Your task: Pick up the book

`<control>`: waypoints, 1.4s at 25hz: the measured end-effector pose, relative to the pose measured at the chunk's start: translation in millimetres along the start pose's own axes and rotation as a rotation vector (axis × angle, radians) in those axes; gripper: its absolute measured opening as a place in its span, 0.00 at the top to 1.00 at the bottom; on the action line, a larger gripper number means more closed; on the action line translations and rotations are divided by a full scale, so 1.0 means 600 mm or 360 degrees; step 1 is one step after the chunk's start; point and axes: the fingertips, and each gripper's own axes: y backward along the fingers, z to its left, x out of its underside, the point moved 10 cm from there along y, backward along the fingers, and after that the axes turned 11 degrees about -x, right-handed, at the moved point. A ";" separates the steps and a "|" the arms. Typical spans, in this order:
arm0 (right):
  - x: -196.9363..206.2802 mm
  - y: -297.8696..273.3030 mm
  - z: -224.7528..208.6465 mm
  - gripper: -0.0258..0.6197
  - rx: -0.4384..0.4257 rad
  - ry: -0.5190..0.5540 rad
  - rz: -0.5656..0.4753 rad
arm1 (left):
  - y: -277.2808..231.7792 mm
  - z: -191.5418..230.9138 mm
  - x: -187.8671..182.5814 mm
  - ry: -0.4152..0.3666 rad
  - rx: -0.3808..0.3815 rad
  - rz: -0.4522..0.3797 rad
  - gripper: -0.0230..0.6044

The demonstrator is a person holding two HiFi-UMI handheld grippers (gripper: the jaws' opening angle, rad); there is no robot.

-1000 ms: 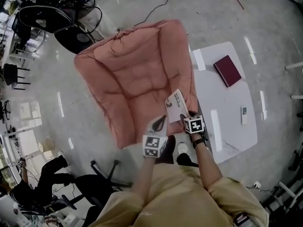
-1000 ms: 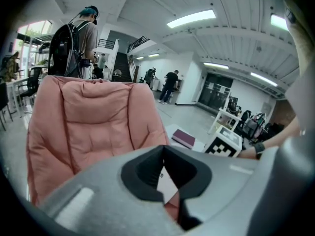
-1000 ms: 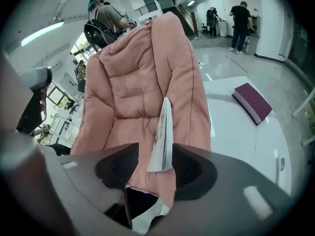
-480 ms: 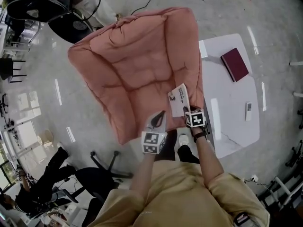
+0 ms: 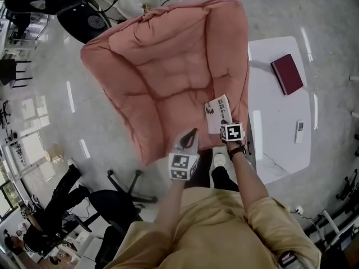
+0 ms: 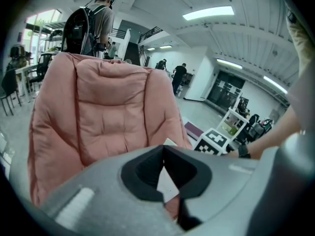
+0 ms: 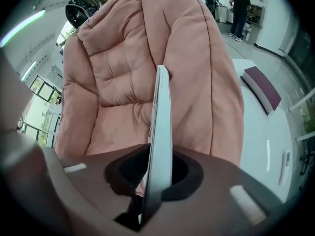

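Right claw (image 7: 153,177), jaws closing, book (image 7: 163,113) between them

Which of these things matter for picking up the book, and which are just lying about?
Part of the job:
- white book
- right gripper, jaws closing on that book

Just lying about:
- pink chair
- maroon book
- small remote
- white table
- left gripper, shut and empty

The person wears a loose mustard-yellow short-sleeved shirt (image 5: 224,228), dark trousers (image 5: 223,179), a white shoe (image 5: 218,161) and a dark band (image 5: 238,151) round the right wrist.
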 end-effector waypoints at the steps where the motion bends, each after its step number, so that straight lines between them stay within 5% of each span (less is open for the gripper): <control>1: 0.001 0.001 0.002 0.87 -0.0009 -0.0004 -0.0005 | 0.001 0.002 0.001 0.0008 -0.0010 -0.0003 0.96; 12: 0.036 0.092 0.070 0.88 -0.0044 0.0229 -0.0161 | 0.049 -0.022 -0.024 0.0037 -0.0094 -0.0153 0.96; 19: 0.061 0.246 0.129 0.88 -0.0080 0.0330 -0.0462 | 0.134 -0.068 -0.031 0.0050 -0.0150 -0.0301 0.96; 35: 0.158 0.600 0.283 0.88 -0.0178 0.0682 -0.1214 | 0.428 -0.215 -0.088 -0.0038 -0.0241 -0.0929 0.96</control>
